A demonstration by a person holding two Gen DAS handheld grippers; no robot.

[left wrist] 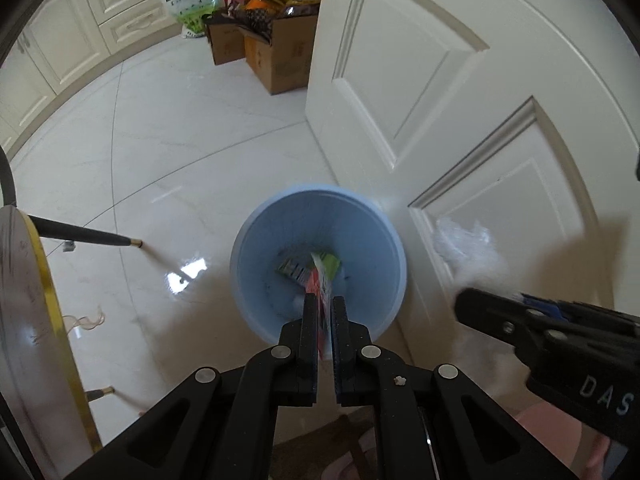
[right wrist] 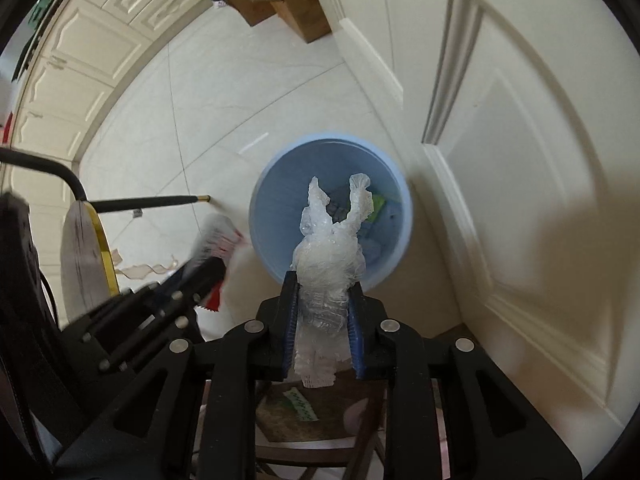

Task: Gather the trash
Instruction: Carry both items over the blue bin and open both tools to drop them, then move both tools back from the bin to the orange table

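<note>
Left gripper [left wrist: 323,304] pinching red wrapper [left wrist: 319,284], right gripper [right wrist: 323,288] clamping crumpled plastic wrap [right wrist: 326,264]; centre both over blue bin [left wrist: 244,264] before release.

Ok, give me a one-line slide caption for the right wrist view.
Right hand-held gripper holds crumpled clear plastic wrap above the blue trash bin by a white door.
</note>
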